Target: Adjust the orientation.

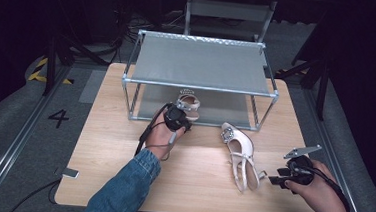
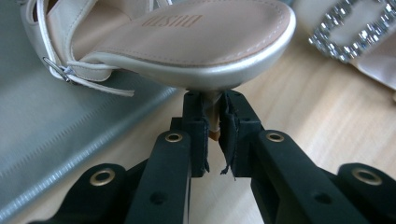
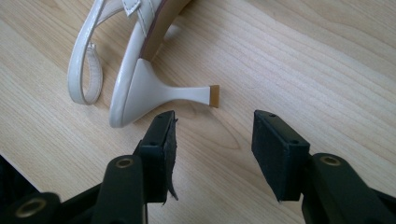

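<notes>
Two cream heeled sandals with jewelled buckles. One sandal (image 1: 188, 104) is at the front edge of the rack's lower shelf; my left gripper (image 1: 179, 119) is shut on its thin heel (image 2: 213, 122), the sole (image 2: 196, 32) just above the jaws. The other sandal (image 1: 240, 156) lies on its side on the wooden table (image 1: 122, 161), its heel (image 3: 187, 93) pointing sideways just ahead of my right gripper (image 3: 212, 135). That right gripper (image 1: 277, 181) is open, jaws wide apart, nothing between them, close to the sandal's heel end.
A metal-framed shoe rack (image 1: 202, 64) with two grey fabric shelves stands at the table's far side. A small phone-like device (image 1: 70, 173) lies at the table's front left edge. Cables trail on the floor behind the rack.
</notes>
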Demonstrator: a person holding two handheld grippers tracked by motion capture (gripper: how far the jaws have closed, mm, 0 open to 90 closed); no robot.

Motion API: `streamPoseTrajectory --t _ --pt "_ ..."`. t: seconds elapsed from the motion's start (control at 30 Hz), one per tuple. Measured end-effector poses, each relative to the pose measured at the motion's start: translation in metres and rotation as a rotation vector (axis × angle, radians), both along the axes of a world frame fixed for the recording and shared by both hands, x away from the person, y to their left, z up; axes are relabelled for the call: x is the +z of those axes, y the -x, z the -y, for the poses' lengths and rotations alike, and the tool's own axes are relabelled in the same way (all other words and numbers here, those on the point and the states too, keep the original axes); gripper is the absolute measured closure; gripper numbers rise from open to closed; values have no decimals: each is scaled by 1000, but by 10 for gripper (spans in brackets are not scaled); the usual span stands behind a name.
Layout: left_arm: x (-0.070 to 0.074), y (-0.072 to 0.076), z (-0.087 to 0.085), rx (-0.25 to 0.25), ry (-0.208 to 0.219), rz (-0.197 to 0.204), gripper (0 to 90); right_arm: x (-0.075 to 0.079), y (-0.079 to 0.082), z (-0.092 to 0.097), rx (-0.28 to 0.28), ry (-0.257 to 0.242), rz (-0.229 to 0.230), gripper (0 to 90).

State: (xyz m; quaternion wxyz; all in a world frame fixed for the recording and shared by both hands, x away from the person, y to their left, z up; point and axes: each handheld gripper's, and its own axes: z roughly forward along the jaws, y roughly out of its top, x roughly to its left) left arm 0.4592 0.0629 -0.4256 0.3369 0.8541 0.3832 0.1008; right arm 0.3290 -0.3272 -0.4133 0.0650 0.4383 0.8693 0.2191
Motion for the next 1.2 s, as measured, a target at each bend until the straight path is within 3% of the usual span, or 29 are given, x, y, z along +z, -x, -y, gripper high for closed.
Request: streamPoseTrajectory --t 0.1,0.2,0.37,0.53,0.57,0.6,0.67,0.7,0.77,0.8,0.9,0.97,1.07,1.1,1.13,1.17,1.2 --pt "0 -8 0 22 -4 18 806 -1 1 1 0 2 1 508" --pt "-2 -16 -2 47 -2 13 806 -1 2 1 -1 0 4 509" --pt "-7 -32 -7 84 -32 11 805 0 2 0 -1 1 2 510" --pt "-11 -43 -9 108 -18 1 804 0 3 0 -2 3 4 512" --pt "-13 -45 -7 120 18 -11 804 0 3 -1 -2 4 5 512" --pt "-13 -51 -11 66 -13 18 805 0 3 -1 1 3 6 513" --pt "-15 -57 -12 47 -37 29 805 2 4 -3 6 0 10 514" --pt "-14 -63 -16 5 -96 59 805 2 4 -4 10 -1 13 514" --pt "-17 -65 -13 6 -72 43 804 4 5 -6 17 -5 18 515" --pt "-20 -63 -9 39 -38 18 804 5 5 -6 20 -5 24 515" --pt "-23 -67 -8 31 -55 15 803 6 6 -5 19 -4 28 516" --pt "-26 -65 -4 93 -40 -27 801 6 6 -5 15 -5 26 516" --pt "-26 -67 -6 76 -69 -2 801 5 6 -4 16 -4 26 516" --pt "-26 -63 -3 125 -39 -38 802 5 6 -4 16 -3 24 516" --pt "-26 -62 -3 138 -27 -48 802 5 6 -4 15 -3 24 515" --pt "-25 -66 -6 93 -58 -21 803 5 6 -4 13 -4 24 515" --pt "-24 -66 -9 90 -70 -19 803 5 6 -4 15 -4 26 515"
